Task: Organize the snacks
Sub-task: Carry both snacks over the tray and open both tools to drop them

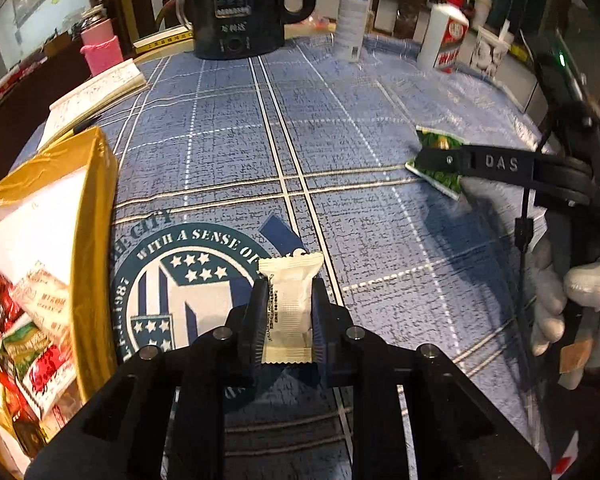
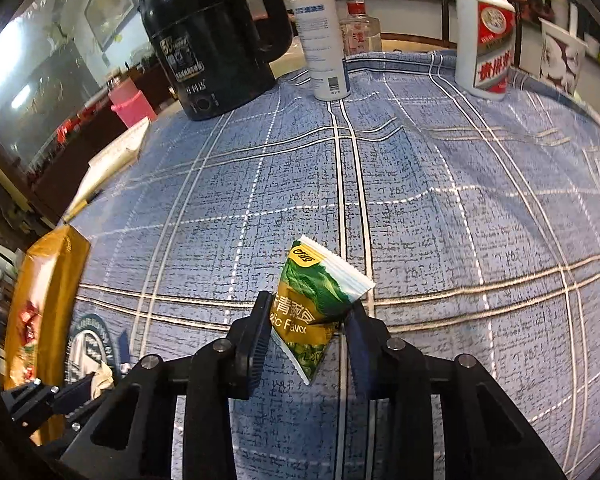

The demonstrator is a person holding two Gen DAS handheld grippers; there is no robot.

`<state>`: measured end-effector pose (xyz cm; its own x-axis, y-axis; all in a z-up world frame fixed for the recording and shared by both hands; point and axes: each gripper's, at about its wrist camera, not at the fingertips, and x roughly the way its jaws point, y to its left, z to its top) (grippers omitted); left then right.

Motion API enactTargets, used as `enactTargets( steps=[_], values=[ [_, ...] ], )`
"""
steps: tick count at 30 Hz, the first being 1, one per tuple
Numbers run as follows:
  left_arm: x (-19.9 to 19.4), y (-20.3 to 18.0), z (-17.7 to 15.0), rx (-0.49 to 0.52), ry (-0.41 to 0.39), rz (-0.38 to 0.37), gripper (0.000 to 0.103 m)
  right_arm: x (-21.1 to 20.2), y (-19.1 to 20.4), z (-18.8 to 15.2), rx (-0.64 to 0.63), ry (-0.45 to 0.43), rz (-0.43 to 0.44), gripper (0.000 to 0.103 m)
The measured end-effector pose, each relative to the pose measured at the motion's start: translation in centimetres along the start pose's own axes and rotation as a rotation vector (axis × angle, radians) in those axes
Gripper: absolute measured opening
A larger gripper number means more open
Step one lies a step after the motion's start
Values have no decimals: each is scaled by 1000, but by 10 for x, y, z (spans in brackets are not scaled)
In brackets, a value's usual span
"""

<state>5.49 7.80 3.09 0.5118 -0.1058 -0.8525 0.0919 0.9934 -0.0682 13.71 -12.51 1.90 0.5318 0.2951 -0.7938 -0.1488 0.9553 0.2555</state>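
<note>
My left gripper (image 1: pixel 288 308) is shut on a white snack packet (image 1: pixel 290 306), held just above the blue tablecloth. My right gripper (image 2: pixel 310 318) is shut on a green and gold pea snack packet (image 2: pixel 318 300), tilted, near the cloth. In the left wrist view the right gripper (image 1: pixel 424 160) shows at the right with the green packet (image 1: pixel 438 160) under its finger. A gold bag (image 1: pixel 40 240) with several snack packets inside stands open at the left; it also shows in the right wrist view (image 2: pixel 44 280).
A black kettle (image 2: pixel 208 40), a white spray bottle (image 2: pixel 324 40), a clear liquor bottle (image 2: pixel 358 26), a white and red bottle (image 2: pixel 486 40) and a paper cup (image 2: pixel 560 56) stand along the far edge. A notepad (image 1: pixel 96 96) lies at far left. A pink bottle (image 1: pixel 100 46) stands behind it.
</note>
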Motion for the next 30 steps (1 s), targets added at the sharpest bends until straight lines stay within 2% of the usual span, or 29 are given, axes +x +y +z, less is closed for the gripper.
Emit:
enactTargets(
  steps=[7, 9, 12, 20, 24, 30],
  values=[
    [-34, 33, -5, -115, -53, -105, 18, -38, 12, -11, 4, -48, 69, 36],
    [-50, 48, -9, -156, -80, -137, 18, -52, 25, -14, -14, -63, 96, 36],
    [-72, 73, -16, -213, -124, -146, 18, -70, 53, -20, -56, -79, 139, 36],
    [-122, 150, -46, -362, -231, -64, 18, -97, 156, -46, -233, -77, 271, 36],
    [-126, 192, -70, -447, -229, -9, 18, -91, 210, -65, -314, -44, 309, 36],
    [-116, 224, -96, -501, -203, 8, 18, -59, 266, -82, -374, 26, 322, 36]
  ],
)
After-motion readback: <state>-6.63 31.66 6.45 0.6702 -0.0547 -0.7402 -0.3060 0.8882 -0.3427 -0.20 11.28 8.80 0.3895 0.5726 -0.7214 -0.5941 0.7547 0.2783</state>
